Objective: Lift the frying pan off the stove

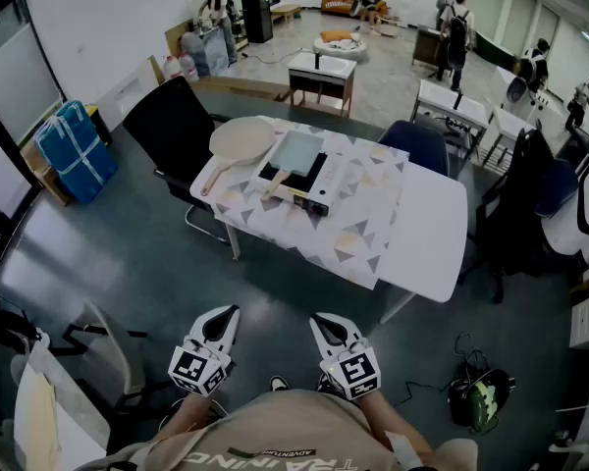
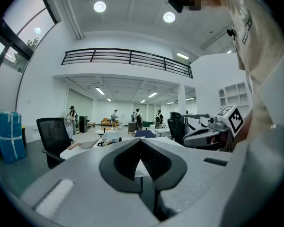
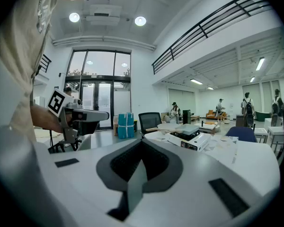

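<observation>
Approach step: frying pan [image 1: 296, 153] sits on stove [image 1: 312, 188], bench [image 1: 427, 234] upper centre of frame, well apart from me. Left tool [image 1: 227, 313], right tool [image 1: 322, 320] both pressed together, empty. Next, I reckon: walk up, spread one tool, take handle [image 1: 276, 184].

upside-down print "TRAINING" on the person's shirt [image 1: 275, 422], small "ADVENTURE" label [image 1: 272, 452] just above it

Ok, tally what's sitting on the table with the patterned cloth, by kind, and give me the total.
Portable stove: 1
Pans: 2 (round cream pan beside the stove, square pale-blue pan on it)
Patterned cloth: 1
Total: 4
</observation>
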Available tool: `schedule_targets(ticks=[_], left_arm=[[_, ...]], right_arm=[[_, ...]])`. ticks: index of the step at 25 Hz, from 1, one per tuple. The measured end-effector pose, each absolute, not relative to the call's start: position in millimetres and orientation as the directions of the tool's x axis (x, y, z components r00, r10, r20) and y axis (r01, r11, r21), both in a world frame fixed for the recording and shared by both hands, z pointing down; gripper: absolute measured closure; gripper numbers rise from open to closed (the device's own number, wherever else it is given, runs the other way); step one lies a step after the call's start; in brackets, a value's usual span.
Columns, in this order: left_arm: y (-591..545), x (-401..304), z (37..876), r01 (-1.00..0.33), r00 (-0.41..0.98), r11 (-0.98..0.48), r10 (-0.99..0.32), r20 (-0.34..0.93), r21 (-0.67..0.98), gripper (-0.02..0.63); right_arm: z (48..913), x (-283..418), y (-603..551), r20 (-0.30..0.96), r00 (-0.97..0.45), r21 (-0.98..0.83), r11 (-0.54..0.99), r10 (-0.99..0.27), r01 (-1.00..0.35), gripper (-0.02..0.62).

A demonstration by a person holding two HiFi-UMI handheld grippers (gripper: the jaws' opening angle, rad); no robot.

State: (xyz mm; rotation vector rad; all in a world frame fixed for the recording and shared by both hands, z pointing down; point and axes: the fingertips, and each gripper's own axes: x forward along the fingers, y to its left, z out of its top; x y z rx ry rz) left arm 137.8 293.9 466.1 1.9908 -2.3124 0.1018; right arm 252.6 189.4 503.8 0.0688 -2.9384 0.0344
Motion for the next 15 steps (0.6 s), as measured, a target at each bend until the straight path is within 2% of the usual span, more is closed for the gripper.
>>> schedule_targets(ticks=[15], left_arm=[[322, 122, 501, -0.987, -0.115, 0.128, -0.984, 0.133, 0.098, 0.607]], right_arm=[[528, 230, 223, 0.254, -0.966, -0.046, 0.997, -0.049, -0.063, 0.594]])
